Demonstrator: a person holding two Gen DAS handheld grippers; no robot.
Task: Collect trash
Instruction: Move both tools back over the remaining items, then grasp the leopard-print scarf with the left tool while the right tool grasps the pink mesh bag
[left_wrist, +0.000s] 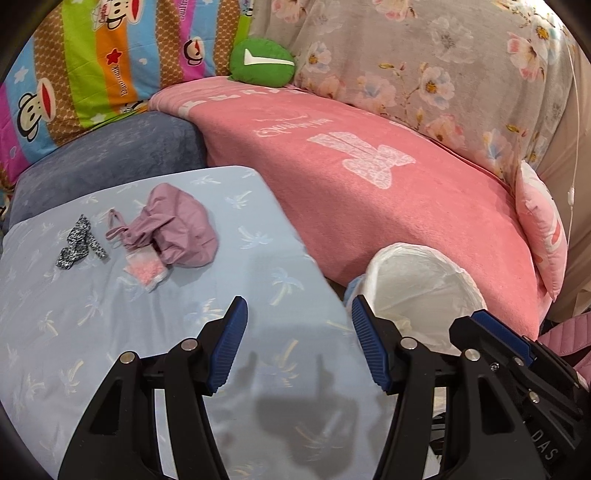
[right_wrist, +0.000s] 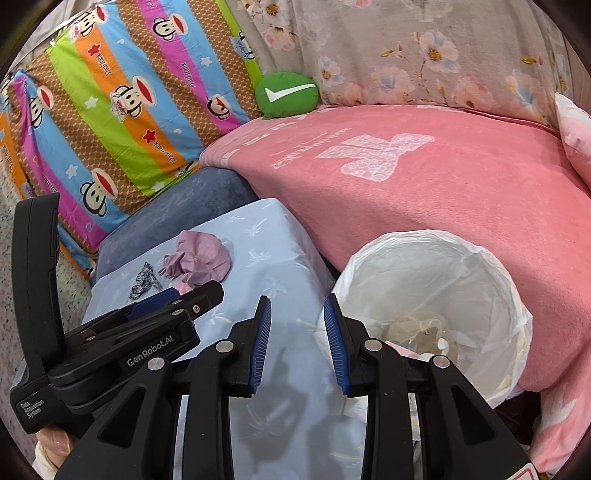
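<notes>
pink packet (left_wrist: 147, 272) half under mauve cloth (left_wrist: 177, 230), bin (right_wrist: 436, 295) contents unclear

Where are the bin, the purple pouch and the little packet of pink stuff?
bin (right_wrist: 491, 258), right wrist view, far rim of its white liner
purple pouch (left_wrist: 184, 225), left wrist view, middle of its cloth body
packet (left_wrist: 146, 271), left wrist view, the pink contents

left gripper (left_wrist: 299, 343) | black arms, blue ribbed pads, silver screws, "GenRobot.AI" marking
</notes>
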